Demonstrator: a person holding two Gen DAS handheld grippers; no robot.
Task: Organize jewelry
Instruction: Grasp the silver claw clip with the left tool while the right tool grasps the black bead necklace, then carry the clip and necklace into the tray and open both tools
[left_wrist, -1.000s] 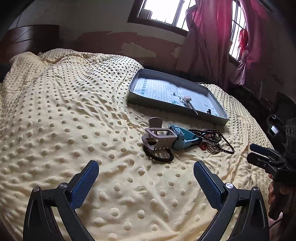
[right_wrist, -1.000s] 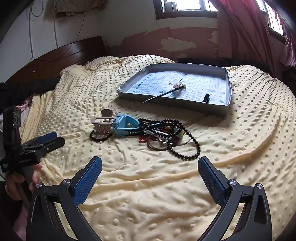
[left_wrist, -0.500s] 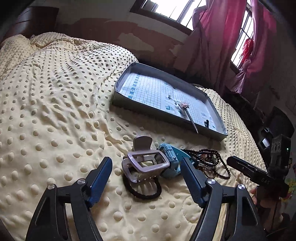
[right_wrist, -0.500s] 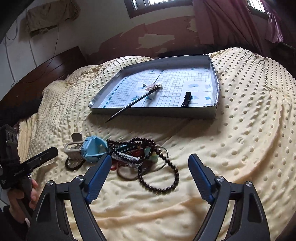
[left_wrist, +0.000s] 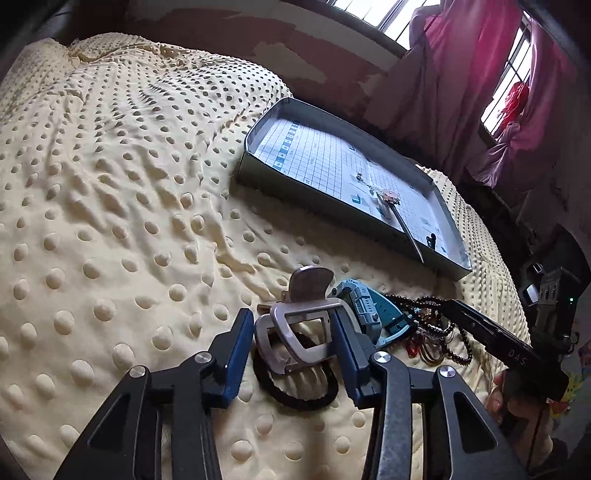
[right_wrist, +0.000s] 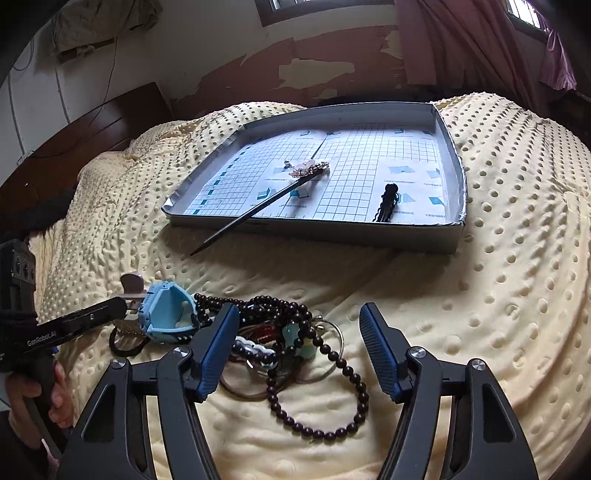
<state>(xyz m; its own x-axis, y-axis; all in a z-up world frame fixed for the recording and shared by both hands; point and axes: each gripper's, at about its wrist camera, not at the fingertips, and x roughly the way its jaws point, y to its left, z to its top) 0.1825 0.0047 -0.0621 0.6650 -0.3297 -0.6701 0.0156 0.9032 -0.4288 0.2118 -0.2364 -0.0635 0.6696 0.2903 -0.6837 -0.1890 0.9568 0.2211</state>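
Fingers (left_wrist: 343, 332) around hair claw (left_wrist: 299, 328) — beads (right_wrist: 314, 387) beside.

Bedspread (left_wrist: 110, 221): soft yellow cloth, raised dots, matt.
Tray (right_wrist: 456, 236): thin grey metal walls, printed grid-paper lining.
Hair claw (left_wrist: 295, 328): smooth taupe plastic, slight sheen.
Hair tie (left_wrist: 295, 391): black matt fabric elastic.
Watch (right_wrist: 166, 314): light-blue plastic.
Bead bracelet (right_wrist: 332, 406): dark glossy beads.
Left tool (left_wrist: 291, 354): black matt plastic, blue ribbed pads.

Open bedspread (left_wrist: 110, 221) lies left of the jewelry pile (right_wrist: 288, 339), while the tray (right_wrist: 458, 236) walls off the far side.
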